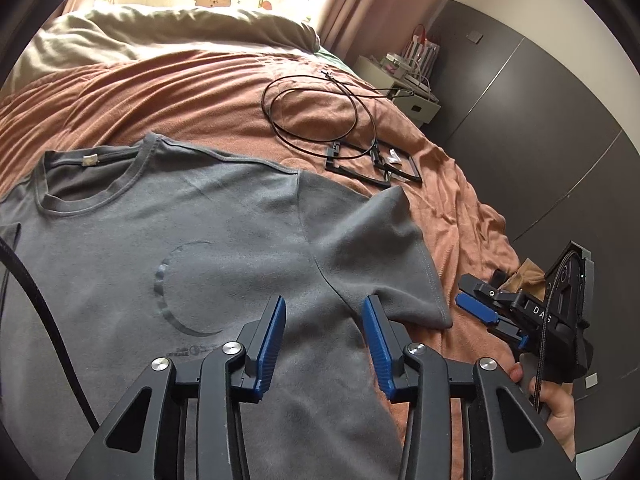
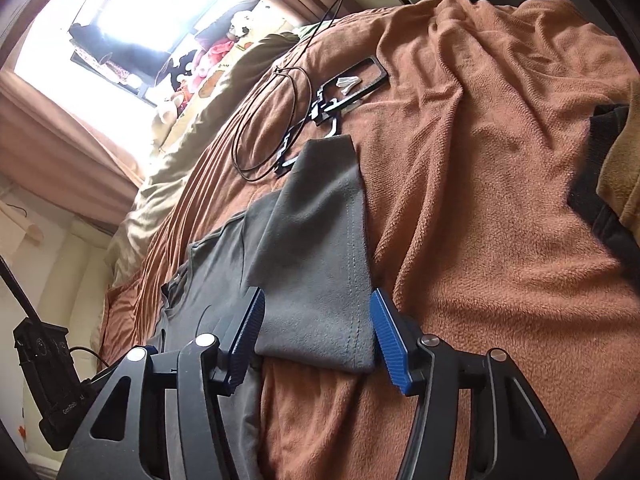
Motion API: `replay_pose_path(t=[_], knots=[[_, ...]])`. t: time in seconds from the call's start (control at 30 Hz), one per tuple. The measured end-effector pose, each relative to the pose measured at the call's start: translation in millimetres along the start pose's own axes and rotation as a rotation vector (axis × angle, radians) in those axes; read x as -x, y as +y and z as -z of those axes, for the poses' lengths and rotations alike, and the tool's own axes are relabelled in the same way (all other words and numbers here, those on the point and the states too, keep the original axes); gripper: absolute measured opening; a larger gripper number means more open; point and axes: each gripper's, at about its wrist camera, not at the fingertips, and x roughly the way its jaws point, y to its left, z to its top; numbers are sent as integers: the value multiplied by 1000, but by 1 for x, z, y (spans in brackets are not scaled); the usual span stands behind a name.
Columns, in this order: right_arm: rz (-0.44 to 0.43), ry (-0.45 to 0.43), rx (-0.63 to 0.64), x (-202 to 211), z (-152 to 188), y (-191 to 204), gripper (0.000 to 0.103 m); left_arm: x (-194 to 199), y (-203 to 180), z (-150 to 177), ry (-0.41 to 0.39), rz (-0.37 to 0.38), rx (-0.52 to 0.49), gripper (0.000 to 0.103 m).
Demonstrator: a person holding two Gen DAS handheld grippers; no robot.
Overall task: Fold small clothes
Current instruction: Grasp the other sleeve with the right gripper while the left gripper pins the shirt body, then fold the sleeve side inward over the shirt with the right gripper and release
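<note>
A grey T-shirt (image 1: 168,240) lies spread flat, front up, on an orange-brown blanket (image 1: 180,92). My left gripper (image 1: 324,340) is open and empty, hovering over the shirt near the armpit of its right sleeve (image 1: 380,248). My right gripper (image 2: 316,332) is open, its blue pads on either side of the hem end of that sleeve (image 2: 320,264), not closed on it. The right gripper also shows in the left wrist view (image 1: 480,312), just off the sleeve's edge. The shirt's far side is out of view.
A coiled black cable (image 1: 316,112) and black frame parts (image 1: 372,160) lie on the blanket beyond the sleeve. Beige pillows (image 1: 160,32) are at the head of the bed. A white nightstand (image 1: 404,80) and dark wardrobe doors (image 1: 540,120) stand to the right. Dark and tan clothing (image 2: 612,176) lies at the blanket's right.
</note>
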Motion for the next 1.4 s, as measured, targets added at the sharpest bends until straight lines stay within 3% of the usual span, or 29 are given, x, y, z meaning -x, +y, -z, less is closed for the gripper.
replay_pose_path(t=[0.2, 0.3, 0.37, 0.43, 0.5, 0.87, 1.1, 1.4], knots=[[24, 27, -16, -18, -5, -5, 51, -38, 0, -1, 44, 15, 11, 26], [11, 36, -38, -21, -4, -10, 45, -51, -1, -1, 61, 25, 12, 19], [-6, 49, -50, -20, -4, -14, 37, -59, -4, 0, 72, 34, 11, 16], [-26, 73, -67, -21, -4, -16, 11, -66, -7, 1, 83, 42, 9, 13], [-37, 68, -77, -16, -8, -17, 2, -75, -9, 1, 98, 46, 10, 11], [-133, 15, -40, 18, -29, 16, 0, -95, -13, 8, 139, 45, 28, 10], [-181, 26, -1, 12, -20, 45, 0, -111, -10, 13, 175, 47, 57, 6], [-204, 35, 26, -4, -15, 61, 0, -87, -1, 14, 161, 79, 93, 7]])
